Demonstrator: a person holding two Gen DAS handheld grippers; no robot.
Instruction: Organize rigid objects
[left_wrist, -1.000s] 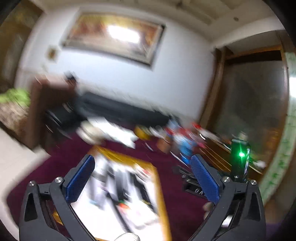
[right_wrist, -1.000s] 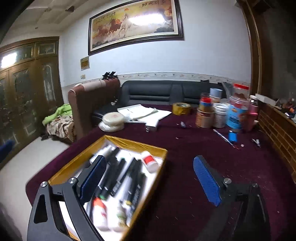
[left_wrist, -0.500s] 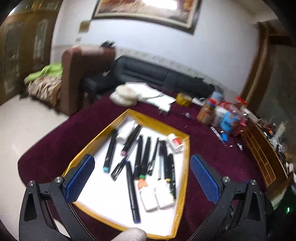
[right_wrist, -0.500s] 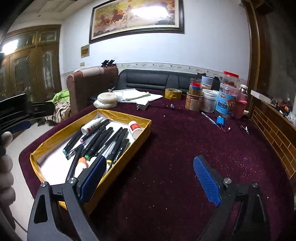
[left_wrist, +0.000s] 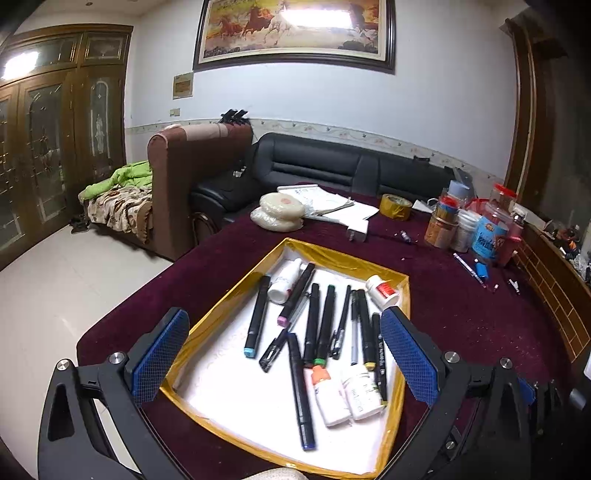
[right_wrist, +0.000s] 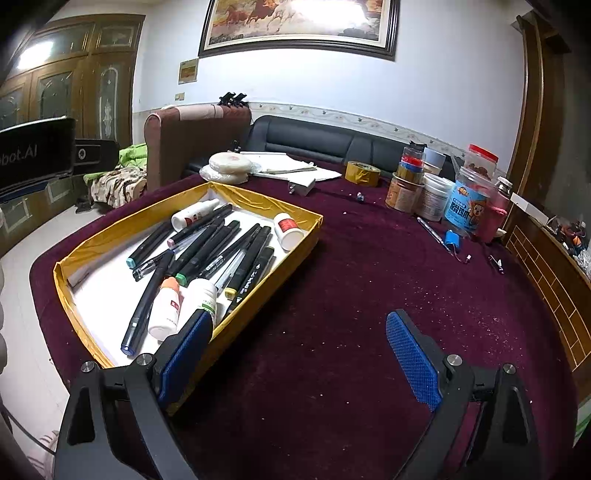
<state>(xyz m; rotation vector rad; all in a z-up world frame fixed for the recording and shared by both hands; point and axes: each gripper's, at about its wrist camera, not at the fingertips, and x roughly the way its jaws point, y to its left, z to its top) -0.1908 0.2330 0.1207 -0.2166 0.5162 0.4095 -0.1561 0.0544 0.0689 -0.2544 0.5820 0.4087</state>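
Observation:
A gold-rimmed tray (left_wrist: 207, 321) with a white floor sits on the maroon table. It holds several black markers (left_wrist: 257, 316) and pens plus small white bottles (left_wrist: 332, 392). My left gripper (left_wrist: 284, 360) is open and empty, hovering over the tray's near end. In the right wrist view the same tray (right_wrist: 266, 299) lies at the left, with markers (right_wrist: 207, 248) and bottles (right_wrist: 168, 308) inside. My right gripper (right_wrist: 301, 356) is open and empty over bare cloth just right of the tray's near corner.
Jars and cans (right_wrist: 436, 199), a yellow tape roll (right_wrist: 362, 172), papers (right_wrist: 291, 168), a white charger (right_wrist: 303, 186) and a loose pen (right_wrist: 434, 234) with a blue piece (right_wrist: 451, 238) lie on the far table. A wooden ledge (right_wrist: 546, 266) runs along the right. Sofas stand behind.
My left gripper swung from facing the room down onto the tray and now sits steady above it. My right gripper drew back and right, so the tray moved left in its view.

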